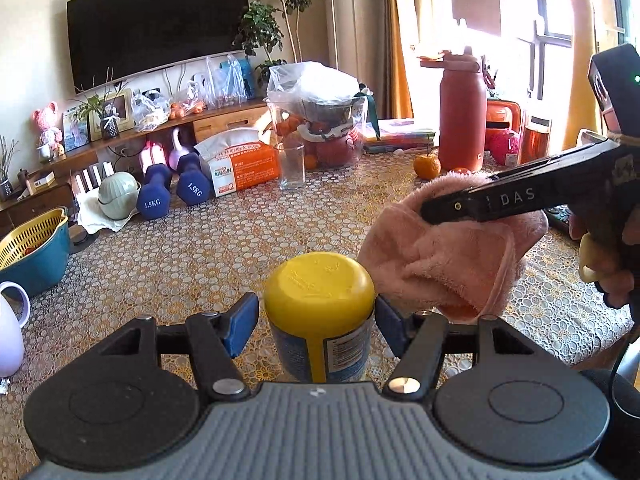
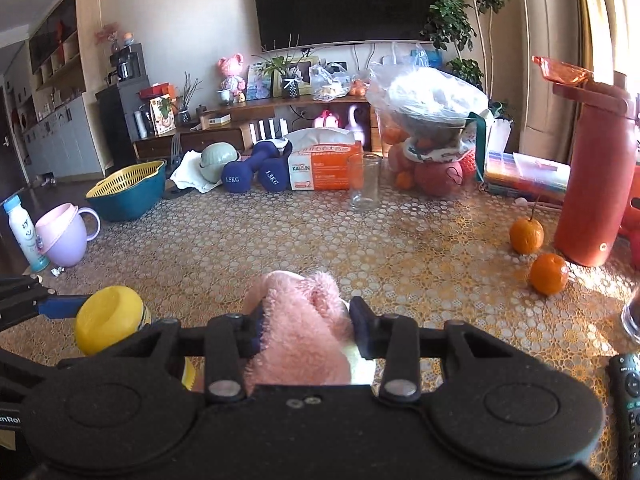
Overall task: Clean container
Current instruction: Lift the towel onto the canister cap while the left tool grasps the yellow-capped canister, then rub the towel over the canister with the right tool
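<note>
The left gripper's grey housing (image 1: 320, 432) is hiding the base of the yellow-capped, blue-labelled container (image 1: 320, 292), whose label print is reading too small. The fluffy pink cloth (image 1: 448, 256) is covering the right gripper's (image 2: 306, 320) pads. At three o'clock, the black remote control (image 2: 630, 400) is running off the frame edge.

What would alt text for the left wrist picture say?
A handheld left gripper clamps a yellow-lidded container standing on a patterned tablecloth. Beside it, the right gripper holds a fluffy pink cloth next to the lid.
</note>
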Available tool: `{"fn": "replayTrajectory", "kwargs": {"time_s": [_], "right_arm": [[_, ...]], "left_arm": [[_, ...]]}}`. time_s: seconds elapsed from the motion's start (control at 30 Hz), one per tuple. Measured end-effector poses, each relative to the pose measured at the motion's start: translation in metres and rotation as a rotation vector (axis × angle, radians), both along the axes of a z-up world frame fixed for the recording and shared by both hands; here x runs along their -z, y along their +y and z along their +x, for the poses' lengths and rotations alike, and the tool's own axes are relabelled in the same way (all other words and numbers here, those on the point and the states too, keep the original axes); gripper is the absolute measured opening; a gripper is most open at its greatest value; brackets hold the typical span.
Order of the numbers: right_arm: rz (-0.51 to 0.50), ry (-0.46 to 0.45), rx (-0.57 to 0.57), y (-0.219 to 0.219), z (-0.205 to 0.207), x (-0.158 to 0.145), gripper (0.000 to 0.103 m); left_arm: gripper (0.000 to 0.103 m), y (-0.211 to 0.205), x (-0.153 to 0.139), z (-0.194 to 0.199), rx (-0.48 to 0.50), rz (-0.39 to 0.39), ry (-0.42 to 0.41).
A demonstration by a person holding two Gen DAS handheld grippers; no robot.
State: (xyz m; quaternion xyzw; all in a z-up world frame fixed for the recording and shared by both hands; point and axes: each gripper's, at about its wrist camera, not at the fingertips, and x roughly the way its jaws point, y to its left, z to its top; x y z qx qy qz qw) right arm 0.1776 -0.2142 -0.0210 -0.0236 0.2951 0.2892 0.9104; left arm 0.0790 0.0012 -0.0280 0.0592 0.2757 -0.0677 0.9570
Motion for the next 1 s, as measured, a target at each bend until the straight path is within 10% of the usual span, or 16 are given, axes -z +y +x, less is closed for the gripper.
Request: {"fn": "replayTrajectory", "kwargs": {"time_s": [0.53, 1.0], "right_arm": [[0.268, 0.103, -0.120, 0.006, -0.004, -0.005, 0.038], [-0.058, 0.024, -0.156, 0.037, -0.023, 0.035, 0.040]], "left_arm": [[0.051, 0.011, -0.012, 0.000, 0.039, -0.037, -0.020], [0.051, 0.014, -0.011, 0.000, 0.044, -0.052, -0.034]]}}
